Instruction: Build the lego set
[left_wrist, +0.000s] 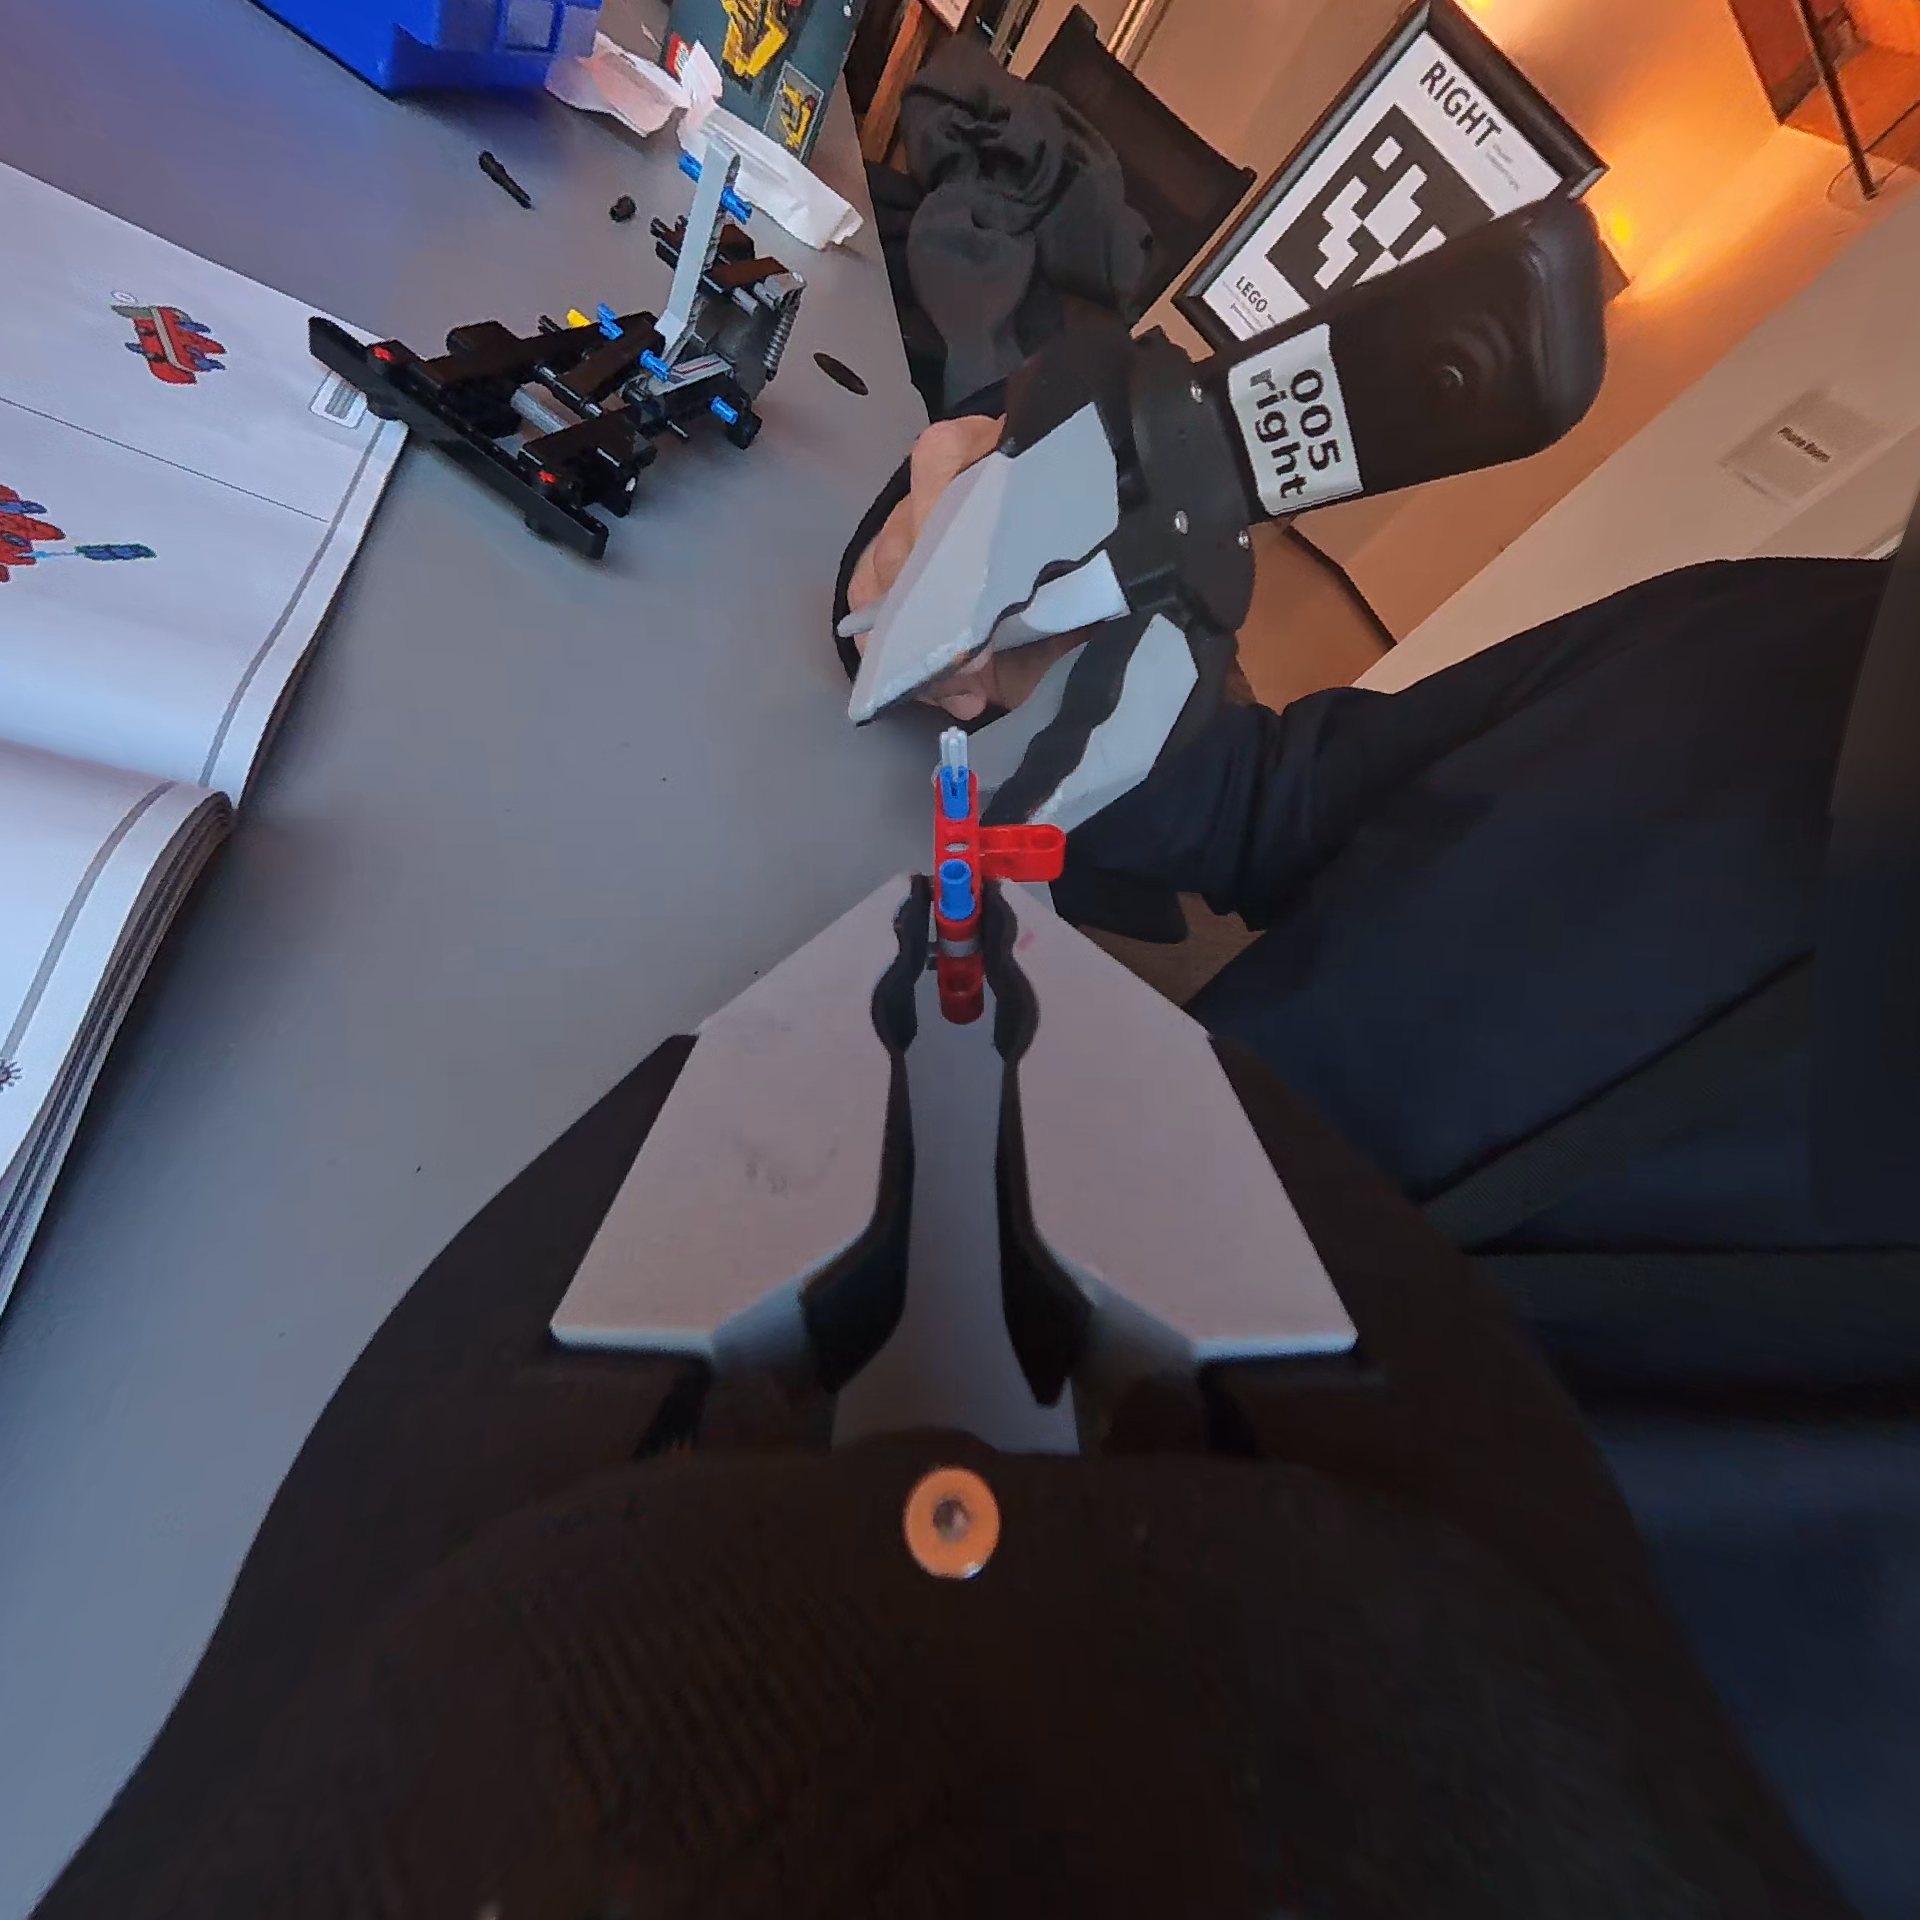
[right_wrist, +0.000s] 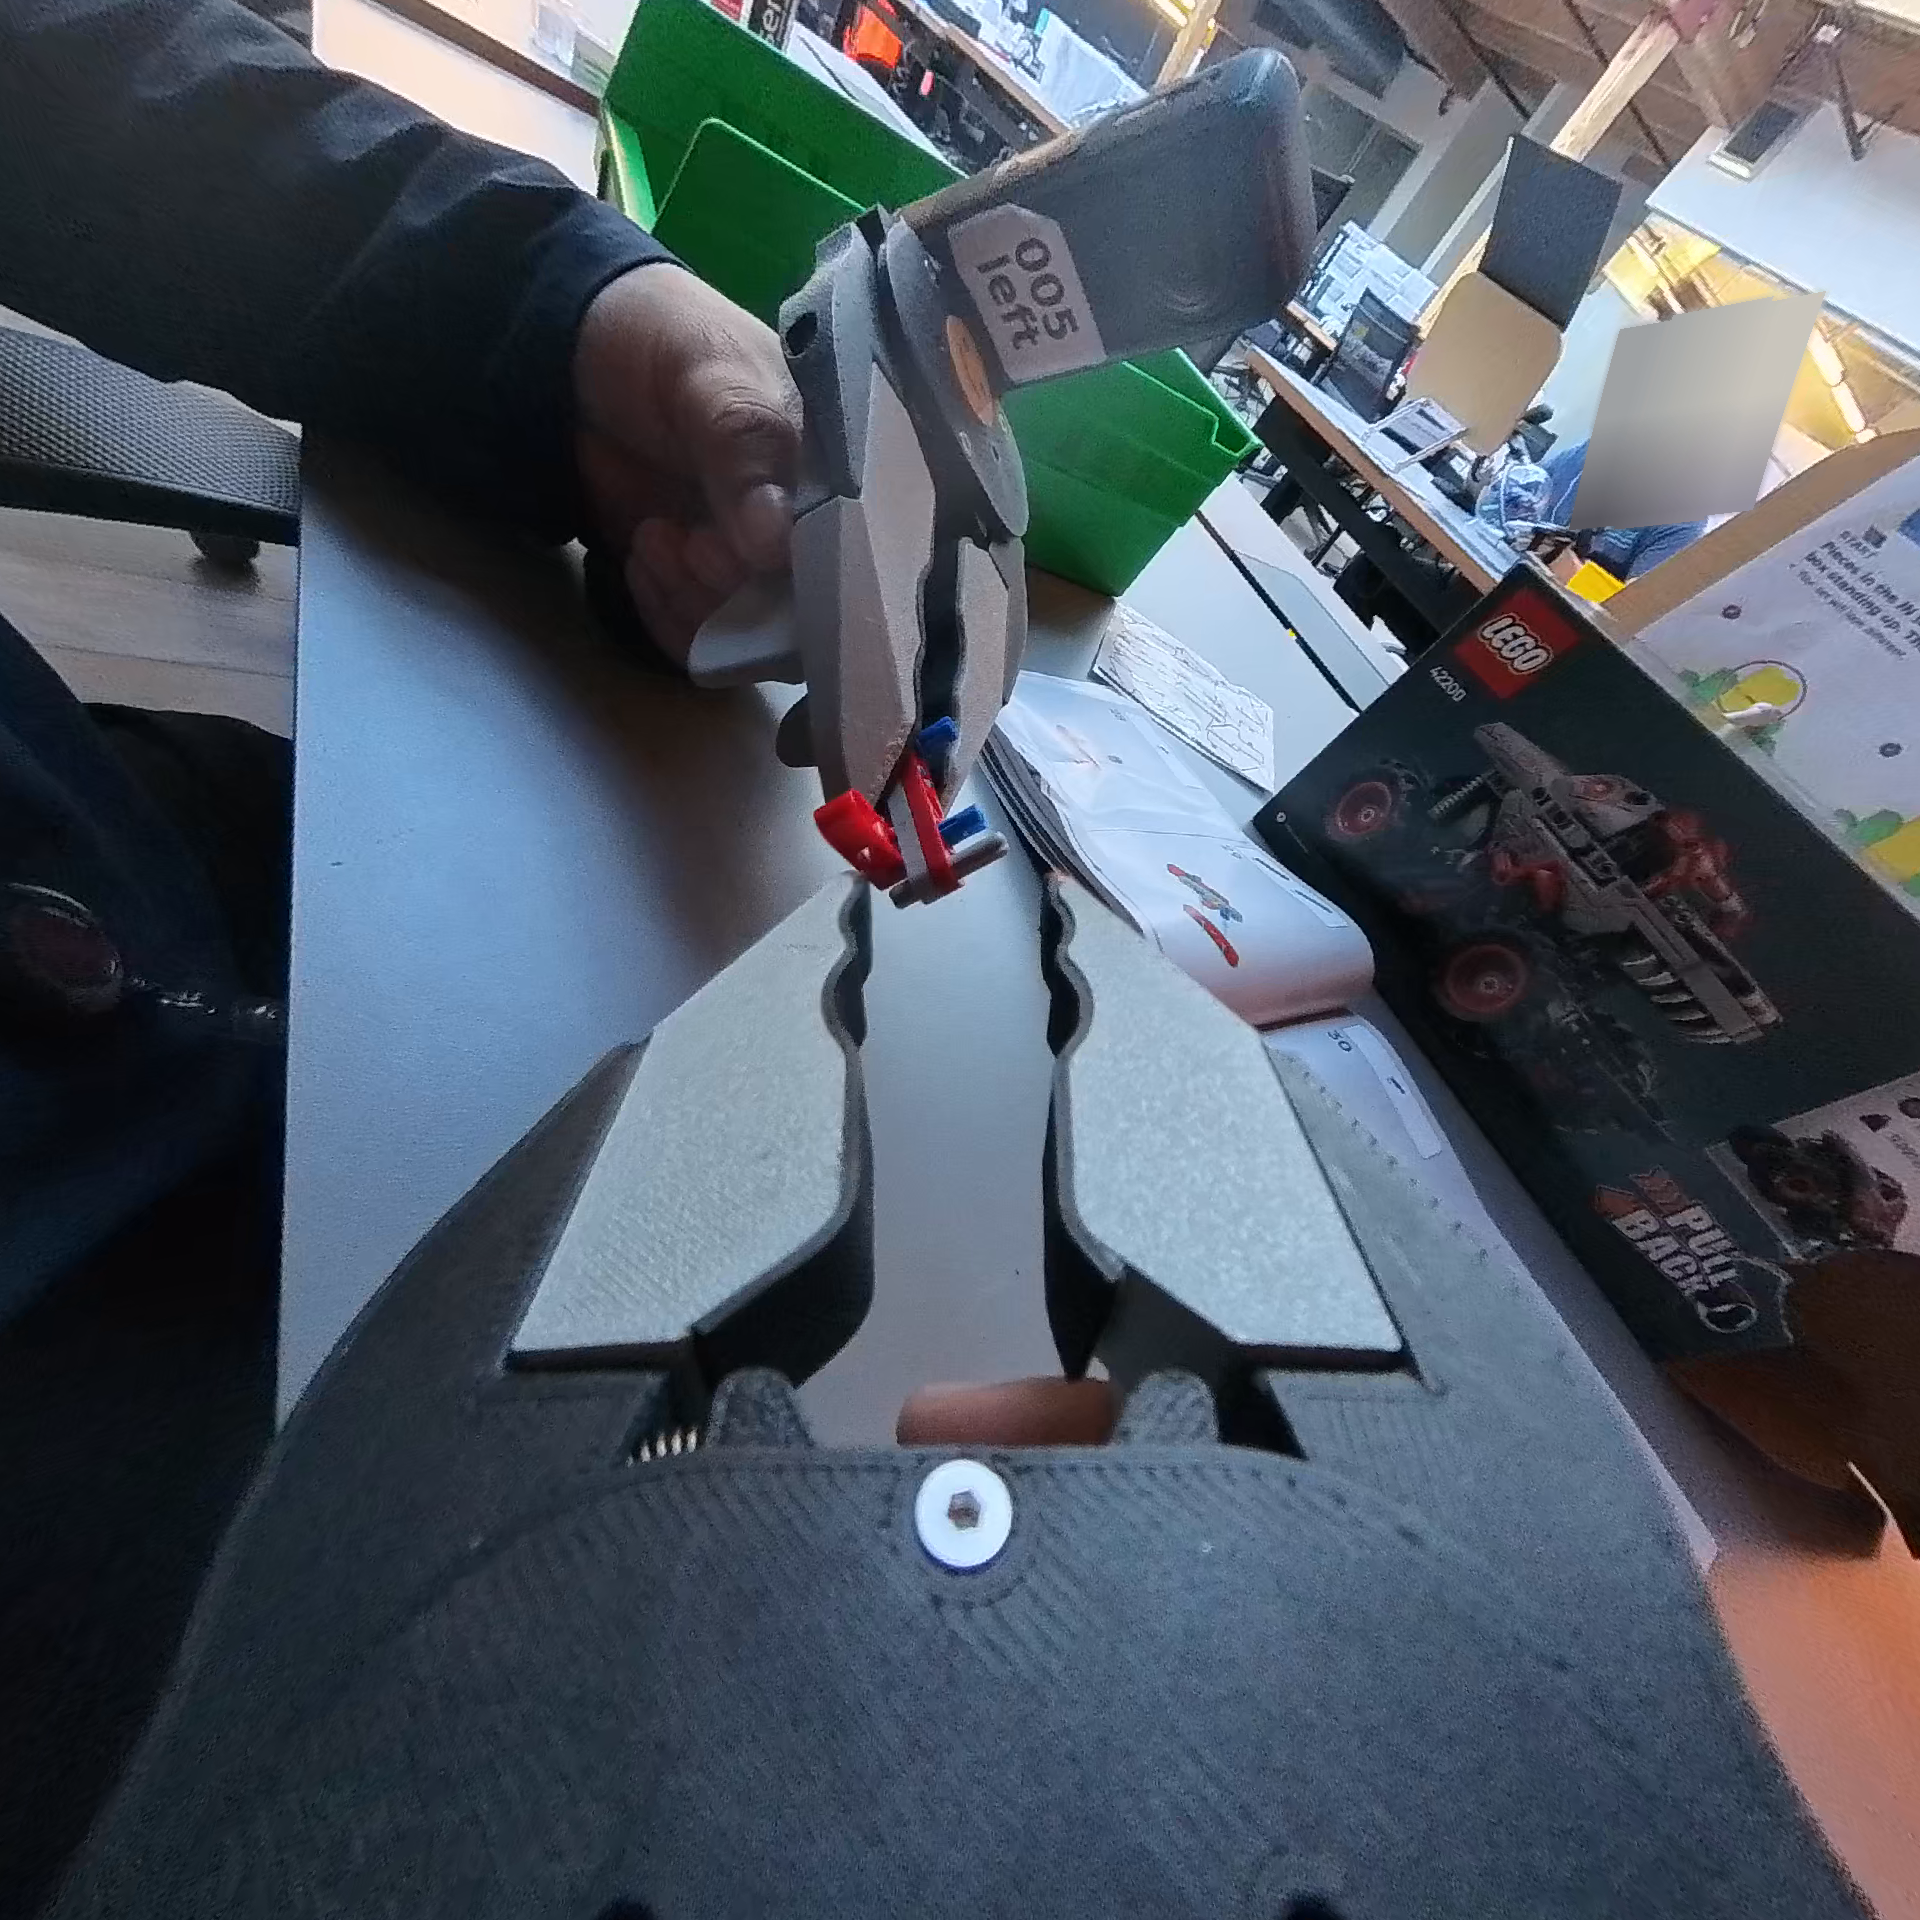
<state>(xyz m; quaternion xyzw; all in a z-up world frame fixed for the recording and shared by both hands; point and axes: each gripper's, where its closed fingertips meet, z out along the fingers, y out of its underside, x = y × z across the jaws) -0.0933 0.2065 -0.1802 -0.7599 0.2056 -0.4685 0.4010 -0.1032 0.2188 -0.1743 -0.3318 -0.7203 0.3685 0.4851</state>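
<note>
My left gripper (left_wrist: 956, 914) is shut on a small red sub-assembly (left_wrist: 961, 831) with blue pins and a grey pin at its tip, held above the grey table (left_wrist: 540, 831). In the right wrist view the same gripper (right_wrist: 920, 769) holds that red piece (right_wrist: 904, 826) just beyond my right gripper (right_wrist: 951, 894), which is open and empty. In the left wrist view the right gripper (left_wrist: 935, 675) sits just past the red piece, its jaws apart. The partly built black and grey model (left_wrist: 582, 395) with blue pins stands farther off on the table.
An open instruction booklet (left_wrist: 135, 540) lies at the left, also in the right wrist view (right_wrist: 1174, 842). The set's box (right_wrist: 1538, 935) stands at the right. A green bin (right_wrist: 1091, 457), a blue bin (left_wrist: 447, 42), crumpled bags (left_wrist: 727, 156), loose black pins (left_wrist: 506, 179) and a dark cloth (left_wrist: 997, 208) are farther back. Only a small space, under 4 cm, lies between the two pairs of fingers.
</note>
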